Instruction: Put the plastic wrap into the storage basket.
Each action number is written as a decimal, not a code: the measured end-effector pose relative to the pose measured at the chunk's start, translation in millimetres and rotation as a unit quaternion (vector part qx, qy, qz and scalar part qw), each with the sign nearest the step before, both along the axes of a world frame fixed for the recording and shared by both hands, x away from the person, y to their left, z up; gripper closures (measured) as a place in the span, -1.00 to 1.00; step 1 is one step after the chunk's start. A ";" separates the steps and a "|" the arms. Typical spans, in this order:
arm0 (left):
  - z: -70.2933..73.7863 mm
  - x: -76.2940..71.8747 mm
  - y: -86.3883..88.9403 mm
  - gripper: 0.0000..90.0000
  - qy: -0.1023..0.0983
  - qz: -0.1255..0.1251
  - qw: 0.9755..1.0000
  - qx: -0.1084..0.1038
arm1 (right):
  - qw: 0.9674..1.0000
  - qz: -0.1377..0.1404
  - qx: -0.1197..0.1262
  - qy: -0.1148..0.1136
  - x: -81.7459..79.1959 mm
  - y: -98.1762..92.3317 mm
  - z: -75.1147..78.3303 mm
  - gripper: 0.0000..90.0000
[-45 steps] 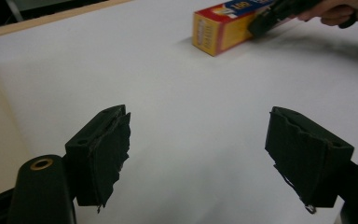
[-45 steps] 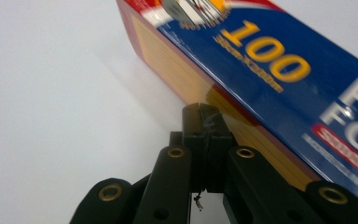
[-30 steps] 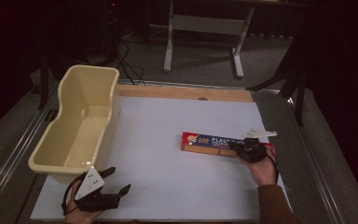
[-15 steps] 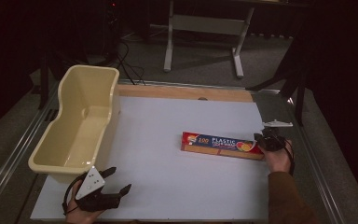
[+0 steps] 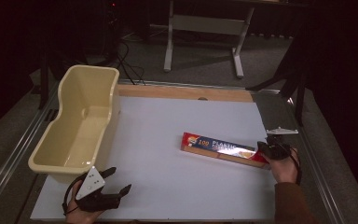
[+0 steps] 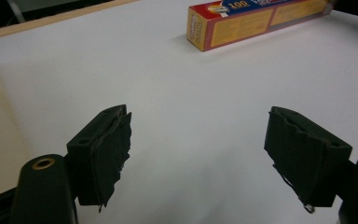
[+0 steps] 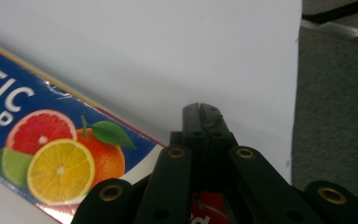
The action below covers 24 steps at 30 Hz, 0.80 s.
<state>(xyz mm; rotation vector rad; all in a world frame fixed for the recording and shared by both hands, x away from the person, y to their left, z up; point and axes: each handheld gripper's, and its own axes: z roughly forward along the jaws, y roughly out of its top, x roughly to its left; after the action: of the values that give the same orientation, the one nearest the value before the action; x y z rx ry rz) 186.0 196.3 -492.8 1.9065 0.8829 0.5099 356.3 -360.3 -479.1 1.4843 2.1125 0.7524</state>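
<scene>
Since the earlier frames, the right tongs (image 5: 266, 148) have been carried from over the box's right portion out to its right end, while the box of plastic wrap (image 5: 223, 149) and the left tongs (image 5: 107, 184) have kept their places. On the white counter (image 5: 177, 126) a cream tub (image 5: 77, 128) stands at the left edge; the box lies flat right of centre, well apart from the tub. The left tongs are held spread wide and empty near the front left corner. The right tongs are pressed together with nothing pinched, their tip just above the box's end. The step seems to be nudging or repositioning the box. It would be done best with the closed tip set squarely against the end face and kept low, so the box slides straight rather than pivoting.
</scene>
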 end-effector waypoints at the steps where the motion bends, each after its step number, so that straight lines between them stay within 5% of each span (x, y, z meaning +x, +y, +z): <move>1: -0.2 0.2 -0.2 -0.51 0.001 0.000 1.000 0.000 | 1.000 0.003 0.006 0.004 -3.8 -1.3 0.3 1.00; 12: -0.5 0.7 -1.4 -0.51 0.002 0.000 1.000 0.002 | 0.997 0.041 0.035 0.053 -31.1 -7.1 5.3 1.00; 15: -0.6 1.2 -1.3 -0.51 0.002 0.000 1.000 0.001 | 0.997 0.072 0.020 0.037 -28.4 -4.5 7.8 0.77; 19: -0.5 1.6 -1.5 -0.50 0.002 0.000 1.000 0.001 | 0.989 0.148 0.015 0.014 -24.0 7.3 16.0 0.59; 24: -0.4 1.3 -1.2 -0.50 0.002 0.000 1.000 0.000 | 0.974 0.222 -0.001 0.035 -14.1 28.5 26.6 0.37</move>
<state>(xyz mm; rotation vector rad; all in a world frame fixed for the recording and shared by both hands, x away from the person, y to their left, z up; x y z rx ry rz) 187.3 195.1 -493.2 1.9071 0.8851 0.5061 342.2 -331.8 -452.5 1.0556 2.5355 0.8589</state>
